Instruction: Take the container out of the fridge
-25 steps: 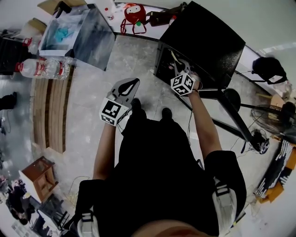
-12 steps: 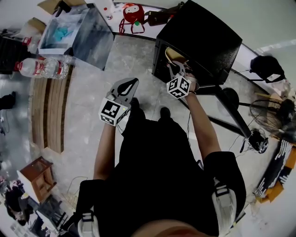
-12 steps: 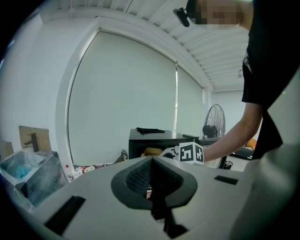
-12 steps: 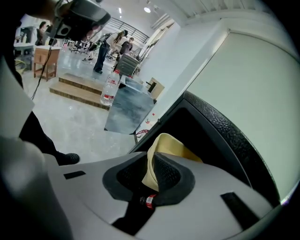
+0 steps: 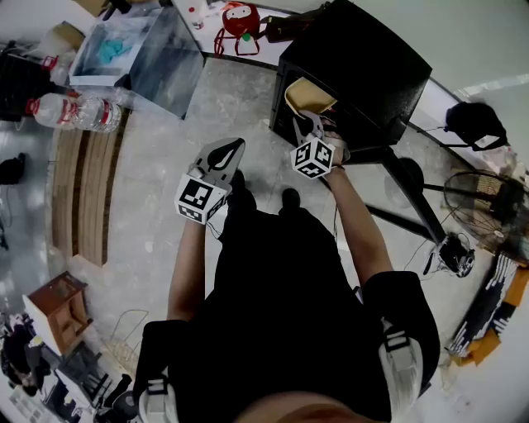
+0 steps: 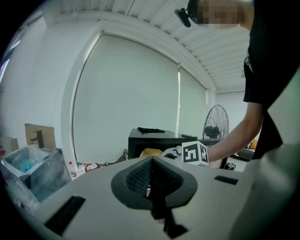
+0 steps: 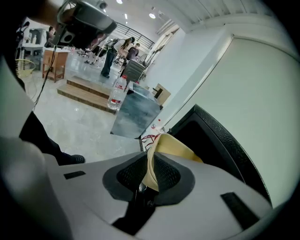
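The pale yellow plastic container [image 5: 311,97] is at the open front of the black box-shaped fridge [image 5: 368,58], and my right claw [image 5: 307,124] is holding it. In the right gripper view my two dark ribbed pads [image 7: 127,174] press on the thin rim of the container [image 7: 165,146], one pad on each side of its wall. The rest of the container rises beyond the jaws, in front of the dark inside of the fridge [image 7: 220,136]. From the head view I cannot tell if the container is completely outside the fridge or only at its mouth. The fridge stands on the grey stone floor [image 5: 161,215], far from me and to the right.

My left claw [image 5: 228,150] is closed and has nothing in it: in the left gripper view its jaws meet in one line. It hangs over the floor, left of the right claw and well apart from the fridge. Its camera looks toward the fridge [image 6: 157,139], where a small part of the yellow container [image 6: 151,153] shows beside the marker cube of my right claw.

Far on the left there is a clear plastic box [image 5: 136,49] with something turquoise inside. A clear plastic water bottle [image 5: 74,114] is near it, beside a low wooden step [image 5: 87,194]. A red toy [image 5: 240,22] is beyond the fridge on its left side, and a round standing fan [image 5: 483,198] is on the right.
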Action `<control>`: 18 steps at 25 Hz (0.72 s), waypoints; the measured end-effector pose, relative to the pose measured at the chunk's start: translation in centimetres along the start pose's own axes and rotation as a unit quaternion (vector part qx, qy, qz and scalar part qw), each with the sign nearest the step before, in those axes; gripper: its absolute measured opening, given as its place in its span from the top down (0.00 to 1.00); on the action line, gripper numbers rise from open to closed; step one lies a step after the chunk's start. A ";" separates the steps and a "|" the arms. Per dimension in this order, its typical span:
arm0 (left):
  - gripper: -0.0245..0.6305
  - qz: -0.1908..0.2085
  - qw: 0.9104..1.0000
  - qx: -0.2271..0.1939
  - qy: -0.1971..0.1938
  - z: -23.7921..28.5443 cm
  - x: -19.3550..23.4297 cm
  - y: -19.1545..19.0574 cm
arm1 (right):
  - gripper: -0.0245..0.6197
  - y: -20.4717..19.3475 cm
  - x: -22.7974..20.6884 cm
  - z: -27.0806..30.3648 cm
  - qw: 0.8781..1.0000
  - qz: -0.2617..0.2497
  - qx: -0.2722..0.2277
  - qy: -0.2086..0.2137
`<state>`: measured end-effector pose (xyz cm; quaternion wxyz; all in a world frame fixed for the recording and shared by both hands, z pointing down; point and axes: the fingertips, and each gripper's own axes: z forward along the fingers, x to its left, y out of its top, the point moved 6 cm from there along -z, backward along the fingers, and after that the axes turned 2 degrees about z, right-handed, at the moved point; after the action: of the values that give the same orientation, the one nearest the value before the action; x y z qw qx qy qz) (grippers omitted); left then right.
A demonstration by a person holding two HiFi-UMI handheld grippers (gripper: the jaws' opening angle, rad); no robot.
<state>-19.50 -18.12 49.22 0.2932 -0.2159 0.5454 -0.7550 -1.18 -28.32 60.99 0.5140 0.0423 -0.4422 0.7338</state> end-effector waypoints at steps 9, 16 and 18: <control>0.94 -0.007 1.000 -0.005 0.020 -1.0 -1.2 -0.6 | 0.90 0.3 2.6 -1.0 0.999 -0.007 -0.016 0.036; 0.94 -0.024 0.999 0.004 0.042 -1.6 -1.3 -2.0 | 0.90 1.6 4.2 -1.9 0.997 -0.024 -0.039 0.061; 0.94 -0.029 0.998 0.001 0.050 -1.8 -1.2 -2.1 | 0.90 2.1 4.8 -2.2 0.996 -0.028 -0.047 0.070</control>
<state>-20.25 -15.53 50.68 0.2437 -0.1936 0.5518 -0.7737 -4.25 -23.57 60.87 0.5652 -0.0214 -0.4379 0.6988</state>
